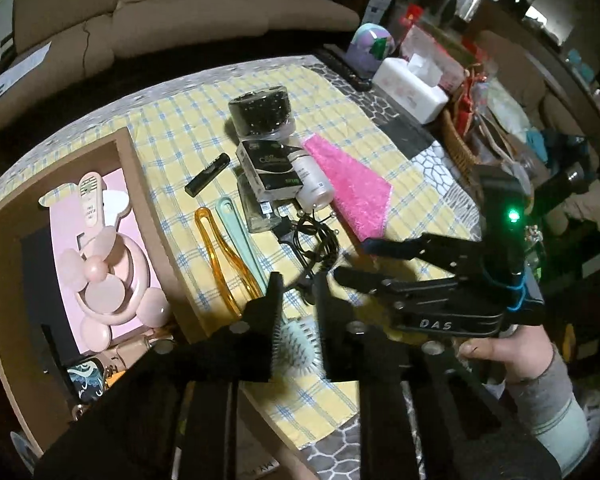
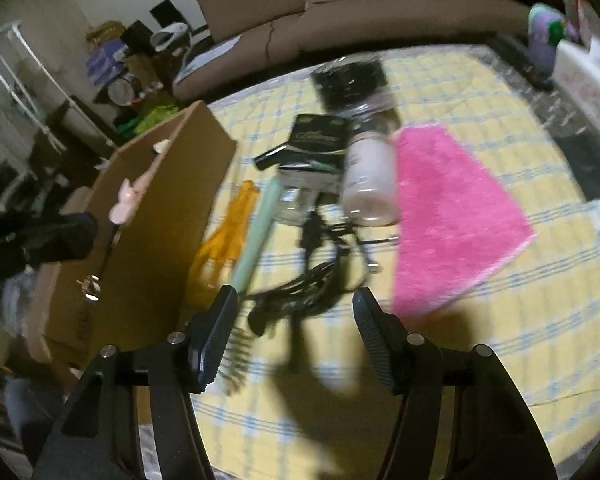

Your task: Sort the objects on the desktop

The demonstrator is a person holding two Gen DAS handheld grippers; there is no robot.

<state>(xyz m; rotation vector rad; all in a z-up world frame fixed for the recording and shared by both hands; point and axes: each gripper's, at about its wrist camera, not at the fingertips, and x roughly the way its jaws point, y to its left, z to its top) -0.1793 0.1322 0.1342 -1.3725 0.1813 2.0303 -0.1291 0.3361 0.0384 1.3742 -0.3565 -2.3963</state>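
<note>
My left gripper (image 1: 298,284) is open and empty above the mint hairbrush (image 1: 300,342) and the black cable bundle (image 1: 318,242). My right gripper (image 2: 296,300) is open and empty over the same cable bundle (image 2: 316,280); it also shows in the left wrist view (image 1: 350,258). On the yellow checked cloth (image 1: 340,392) lie an orange comb (image 1: 220,256), a mint handle (image 1: 240,240), a black box (image 1: 270,168), a white bottle (image 1: 314,182), a dark jar (image 1: 262,110), a black stick (image 1: 207,174) and a pink cloth (image 1: 350,188). The cardboard box (image 1: 148,216) at left holds a pink fan (image 1: 108,276).
A tissue box (image 1: 410,86) and a wicker basket (image 1: 458,144) stand at the table's far right. A sofa (image 1: 160,12) runs behind the table. The cardboard box wall (image 2: 152,216) stands close to the left of my right gripper.
</note>
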